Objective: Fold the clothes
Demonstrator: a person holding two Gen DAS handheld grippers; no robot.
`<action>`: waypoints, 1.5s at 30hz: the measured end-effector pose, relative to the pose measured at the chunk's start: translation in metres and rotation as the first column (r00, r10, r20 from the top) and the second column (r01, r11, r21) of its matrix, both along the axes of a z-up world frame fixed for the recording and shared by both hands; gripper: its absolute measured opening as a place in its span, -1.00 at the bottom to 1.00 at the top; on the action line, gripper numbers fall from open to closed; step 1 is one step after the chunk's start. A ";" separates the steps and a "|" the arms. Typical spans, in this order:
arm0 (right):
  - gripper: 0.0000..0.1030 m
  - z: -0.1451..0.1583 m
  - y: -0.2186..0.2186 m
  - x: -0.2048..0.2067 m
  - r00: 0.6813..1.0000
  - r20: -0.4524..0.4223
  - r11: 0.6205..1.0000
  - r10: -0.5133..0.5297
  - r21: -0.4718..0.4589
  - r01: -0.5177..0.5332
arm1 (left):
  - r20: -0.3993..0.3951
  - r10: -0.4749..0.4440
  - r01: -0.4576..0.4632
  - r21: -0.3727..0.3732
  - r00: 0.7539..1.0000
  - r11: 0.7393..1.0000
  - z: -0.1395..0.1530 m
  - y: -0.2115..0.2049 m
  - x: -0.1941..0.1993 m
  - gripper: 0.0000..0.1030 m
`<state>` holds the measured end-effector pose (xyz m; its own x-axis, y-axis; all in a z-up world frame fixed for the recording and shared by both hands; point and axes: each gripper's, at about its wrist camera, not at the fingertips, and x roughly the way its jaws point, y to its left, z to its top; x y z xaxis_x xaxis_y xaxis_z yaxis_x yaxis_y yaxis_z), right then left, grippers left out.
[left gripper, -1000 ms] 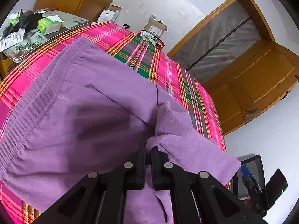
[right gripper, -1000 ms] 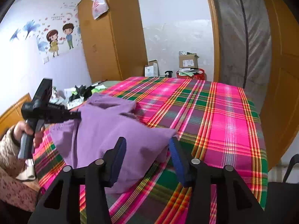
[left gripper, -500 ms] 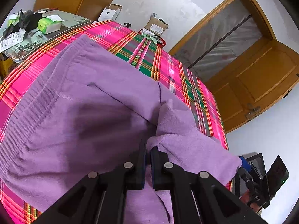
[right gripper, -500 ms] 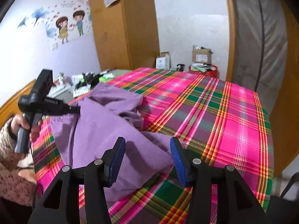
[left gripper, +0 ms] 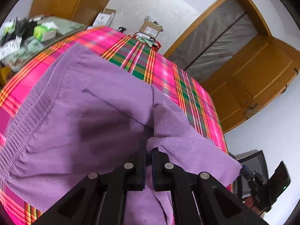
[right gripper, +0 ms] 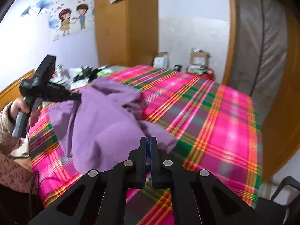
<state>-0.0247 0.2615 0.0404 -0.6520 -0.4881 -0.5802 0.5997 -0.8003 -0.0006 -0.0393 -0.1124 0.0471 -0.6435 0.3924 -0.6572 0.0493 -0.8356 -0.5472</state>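
Purple garment (right gripper: 105, 123) bunched on plaid bedspread (right gripper: 215, 123); both hand-held grippers, left (left gripper: 148, 150) and right (right gripper: 148, 140), clenched on its fabric.

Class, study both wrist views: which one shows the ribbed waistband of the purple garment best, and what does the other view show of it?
The left wrist view. There the ribbed waistband runs sharply along the purple garment at left. In the right wrist view the garment is a lifted heap, and no ribbing can be made out.
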 end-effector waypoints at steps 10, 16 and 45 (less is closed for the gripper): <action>-0.99 0.032 0.038 0.012 0.982 -0.109 0.987 -0.156 -0.049 0.151 | -0.086 -0.122 0.125 0.028 0.989 0.992 0.028 0.040 0.006 -0.91; -0.98 0.029 0.057 0.013 0.981 -0.069 0.982 -0.183 -0.049 0.180 | -0.131 -0.226 0.231 0.026 0.965 0.973 0.041 0.070 0.014 -0.91; -0.74 0.015 0.046 0.007 0.976 -0.113 0.977 -0.188 0.081 0.197 | -0.104 -0.204 0.210 0.057 0.973 0.976 0.033 0.062 0.010 -0.91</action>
